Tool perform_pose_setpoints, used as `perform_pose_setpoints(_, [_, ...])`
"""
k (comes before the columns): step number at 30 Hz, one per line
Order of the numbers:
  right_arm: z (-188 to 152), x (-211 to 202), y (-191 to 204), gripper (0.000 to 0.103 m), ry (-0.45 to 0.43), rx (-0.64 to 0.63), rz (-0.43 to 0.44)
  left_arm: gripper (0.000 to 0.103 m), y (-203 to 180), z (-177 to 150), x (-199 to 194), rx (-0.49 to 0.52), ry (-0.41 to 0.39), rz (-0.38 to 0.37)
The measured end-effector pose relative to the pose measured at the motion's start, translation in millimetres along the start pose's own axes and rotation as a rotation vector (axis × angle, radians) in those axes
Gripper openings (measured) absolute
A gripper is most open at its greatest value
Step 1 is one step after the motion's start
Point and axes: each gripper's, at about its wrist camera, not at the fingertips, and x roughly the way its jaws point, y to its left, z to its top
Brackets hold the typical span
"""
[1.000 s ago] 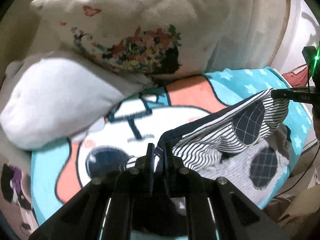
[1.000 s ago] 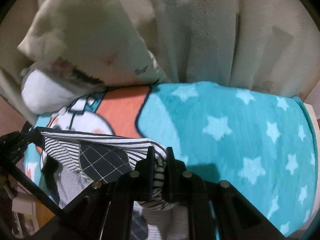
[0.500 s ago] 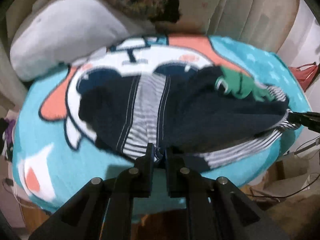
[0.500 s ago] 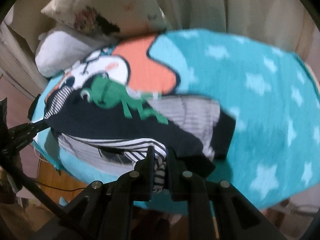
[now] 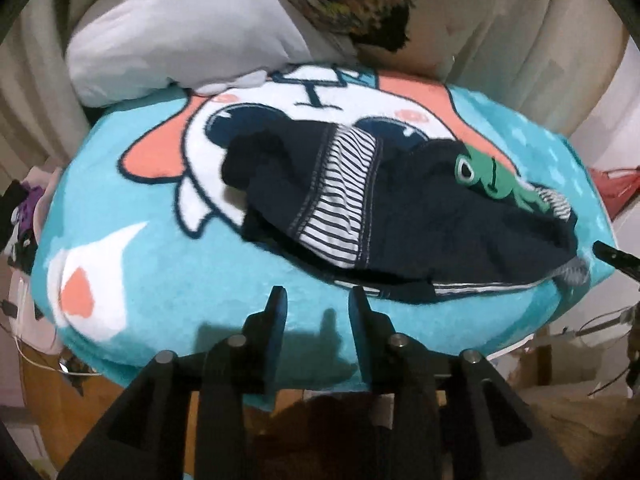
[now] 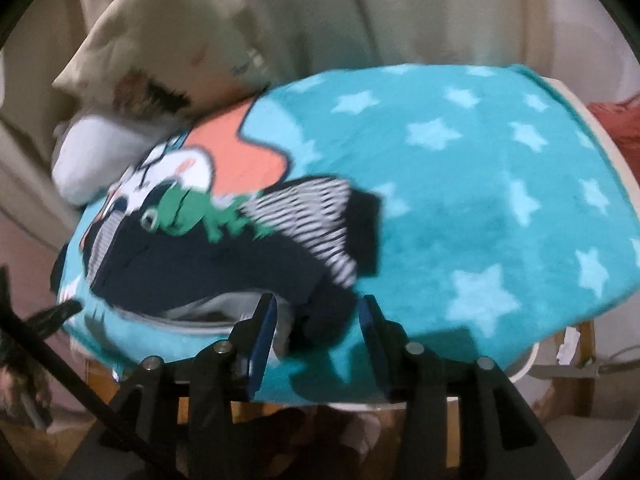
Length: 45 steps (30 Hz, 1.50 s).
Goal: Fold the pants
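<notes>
The pants (image 5: 400,216) are navy with striped white panels and a green frog patch. They lie rumpled on the teal cartoon blanket (image 5: 168,264). In the right wrist view the pants (image 6: 224,256) sit at the blanket's near left. My left gripper (image 5: 318,300) is open and empty, just short of the pants' near edge. My right gripper (image 6: 316,312) is open, its jaws standing either side of the pants' near corner without gripping it. The right gripper's tip (image 5: 612,258) shows at the far right of the left wrist view.
A white pillow (image 5: 180,40) and a floral cushion (image 5: 352,4) lie at the back against beige curtains (image 6: 360,12). The blanket (image 6: 480,184) covers a small round-edged surface with wooden legs (image 6: 586,344). A red object (image 5: 616,188) lies at the right.
Both grippers laid the pants down on the blanket, then opened and let go. Both have drawn back toward the near edge.
</notes>
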Motion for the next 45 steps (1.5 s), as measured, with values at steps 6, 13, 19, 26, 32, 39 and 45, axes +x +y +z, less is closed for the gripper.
perform_pose_setpoints(6, [11.3, 15.0, -22.0, 0.047, 0.017, 0.141, 0.078, 0.031, -8.0, 16.9, -16.5, -0.021, -0.036, -0.05])
perform_pose_setpoints(13, [1.7, 34.2, 7.5, 0.013, 0.11, -0.009, 0.014, 0.034, -26.9, 41.5, -17.3, -0.041, -0.05, -0.119])
perform_pose_setpoints(19, [35.9, -20.7, 54.2, 0.013, -0.112, -0.26, -0.141, 0.034, -43.8, 60.4, -17.3, 0.005, -0.07, -0.145])
perform_pose_setpoints(26, [45.9, 46.3, 11.5, 0.029, 0.064, -0.117, -0.207, 0.038, -64.0, 79.4, -1.4, 0.076, -0.05, -0.14])
perform_pose_setpoints(32, [38.9, 29.8, -40.5, 0.067, 0.014, 0.161, -0.056, 0.052, -4.9, 93.9, 4.2, -0.077, -0.058, -0.133])
perform_pose_setpoints(39, [41.5, 66.6, -45.9, 0.066, 0.037, 0.34, 0.133, 0.063, 64.8, 108.2, 26.7, -0.262, -0.055, -0.221])
perform_pose_setpoints(45, [49.6, 75.8, -25.5, 0.067, 0.046, 0.296, 0.135, 0.078, 79.0, 119.7, 62.1, -0.274, -0.007, -0.327])
